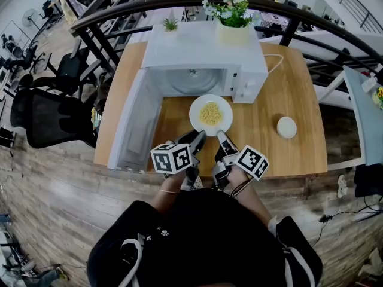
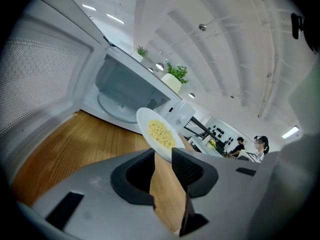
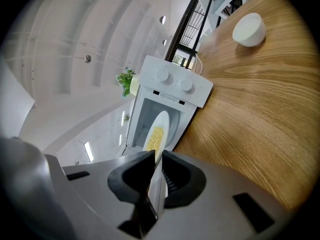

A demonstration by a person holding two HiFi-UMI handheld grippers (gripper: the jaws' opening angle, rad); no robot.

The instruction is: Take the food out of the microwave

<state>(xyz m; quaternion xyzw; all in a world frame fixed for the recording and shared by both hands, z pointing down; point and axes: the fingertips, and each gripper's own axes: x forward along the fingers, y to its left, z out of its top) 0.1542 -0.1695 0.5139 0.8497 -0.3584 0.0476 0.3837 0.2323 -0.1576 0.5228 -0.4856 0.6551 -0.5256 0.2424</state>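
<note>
A white plate of yellow noodles is just outside the open microwave, over the wooden table. My left gripper is at the plate's near rim on the left, and my right gripper at the same rim on the right. In the left gripper view the plate runs down between the jaws of the left gripper, whose tips pinch its edge. In the right gripper view the plate is seen edge-on, and the right gripper is closed tight on it. The microwave's cavity is bare but for its turntable.
The microwave's door stands swung out to the left, along the table's left side. A small white bowl sits on the table to the right. A potted plant stands on top of the microwave. Railings and office chairs surround the table.
</note>
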